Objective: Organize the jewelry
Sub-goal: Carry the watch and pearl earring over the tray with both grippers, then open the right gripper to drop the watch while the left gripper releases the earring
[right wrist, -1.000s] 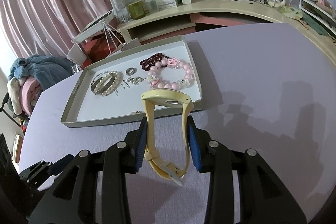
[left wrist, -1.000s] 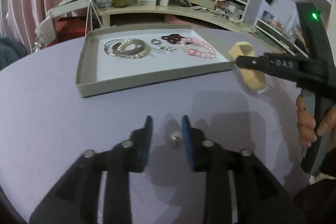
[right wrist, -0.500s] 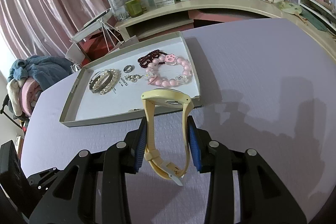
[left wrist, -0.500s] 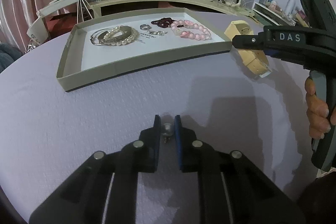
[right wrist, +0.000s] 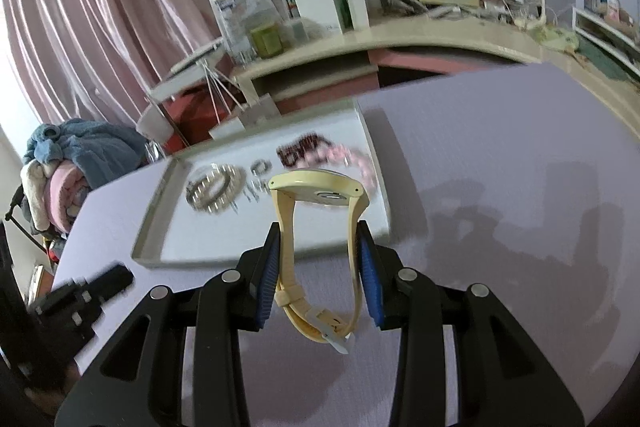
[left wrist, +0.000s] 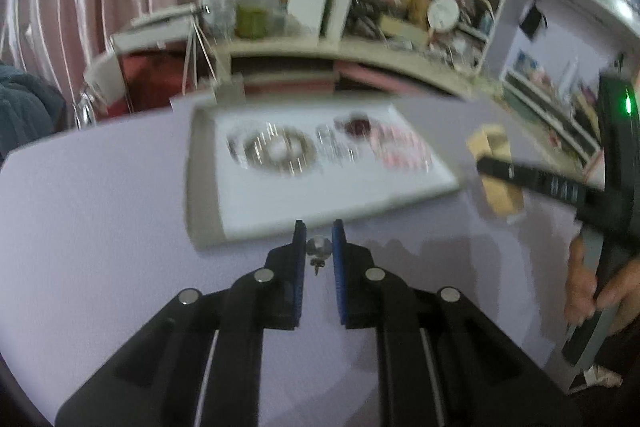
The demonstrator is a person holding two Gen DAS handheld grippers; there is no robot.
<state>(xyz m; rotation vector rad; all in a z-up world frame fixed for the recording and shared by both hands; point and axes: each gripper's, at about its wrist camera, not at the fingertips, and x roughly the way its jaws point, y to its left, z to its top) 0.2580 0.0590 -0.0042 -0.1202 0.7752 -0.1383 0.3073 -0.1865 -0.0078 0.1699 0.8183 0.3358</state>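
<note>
Lighting, as I see it: soft, even indoor light. Blur: shallow grey cardboard tray [left wrist: 202,187] and its jewelry smeared in both views; shelves soft. Shadows: faint grey patches on the lilac bench [right wrist: 520,155]. Distortion: fisheye bending, dark vignette at corners. Glare: mild sheen on pink curtains [right wrist: 100,7].

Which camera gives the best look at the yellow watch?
The right wrist view: the yellow watch fills the centre, sharp, clamped in the right claw. The left wrist view shows it only small, blurred and partly hidden.

Blk hand-held gripper [left wrist: 319,239], blue pads [left wrist: 338,259].
</note>
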